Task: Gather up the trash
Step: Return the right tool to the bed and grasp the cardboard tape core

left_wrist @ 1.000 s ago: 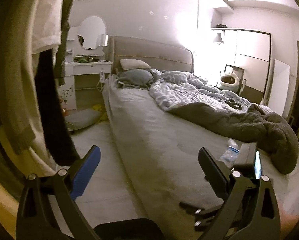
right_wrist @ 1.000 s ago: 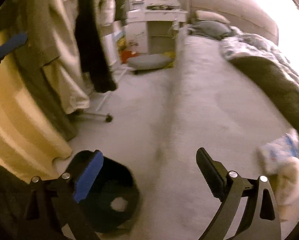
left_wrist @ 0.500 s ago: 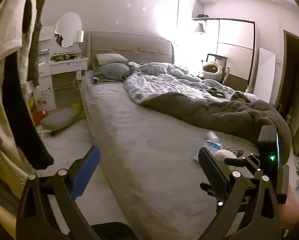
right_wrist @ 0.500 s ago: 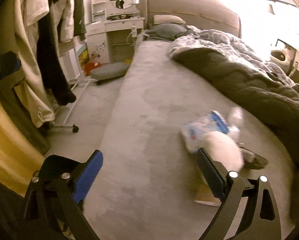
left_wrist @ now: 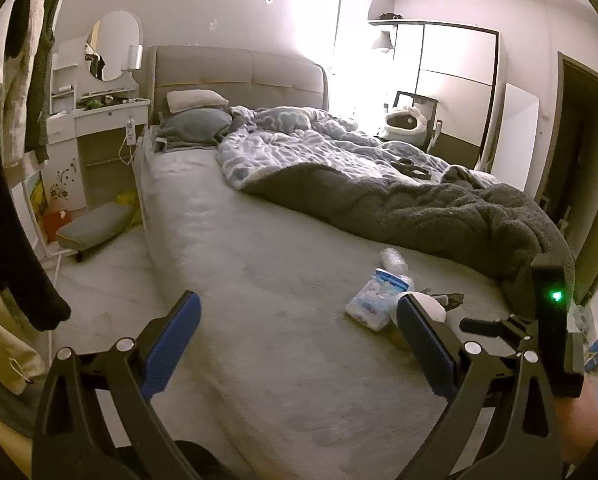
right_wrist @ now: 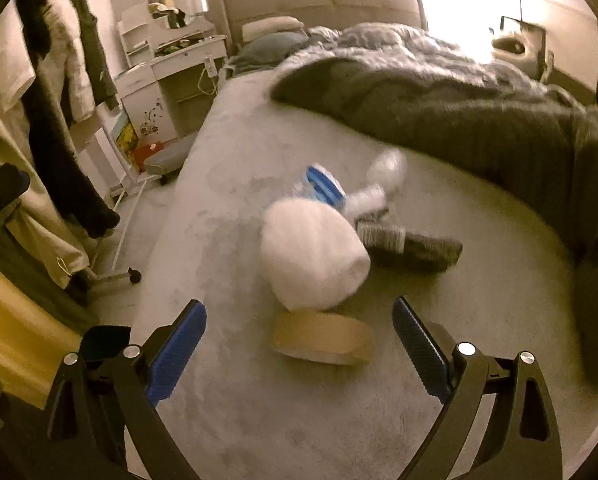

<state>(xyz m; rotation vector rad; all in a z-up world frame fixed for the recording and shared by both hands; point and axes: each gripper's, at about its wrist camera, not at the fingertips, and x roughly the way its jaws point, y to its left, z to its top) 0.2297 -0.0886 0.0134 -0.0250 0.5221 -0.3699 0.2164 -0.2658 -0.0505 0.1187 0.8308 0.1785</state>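
The trash, a white ball (right_wrist: pixel 313 254) and a flat brown piece (right_wrist: pixel 323 338) with its long side lying left to right, is seen on the bed (right_wrist: pixel 227 208) just ahead of the right gripper (right_wrist: pixel 299 354), the nearer 1, and both the right and left gripper (left_wrist: pixel 299 346) fingers are held wide with nothing in them.

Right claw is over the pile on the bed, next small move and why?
Probably ease the right claw forward and down onto the flat brown cardboard piece. It is open and empty, and that piece lies nearest, about centred between its fingers, just in front of the white fluffy bundle on the grey bed.
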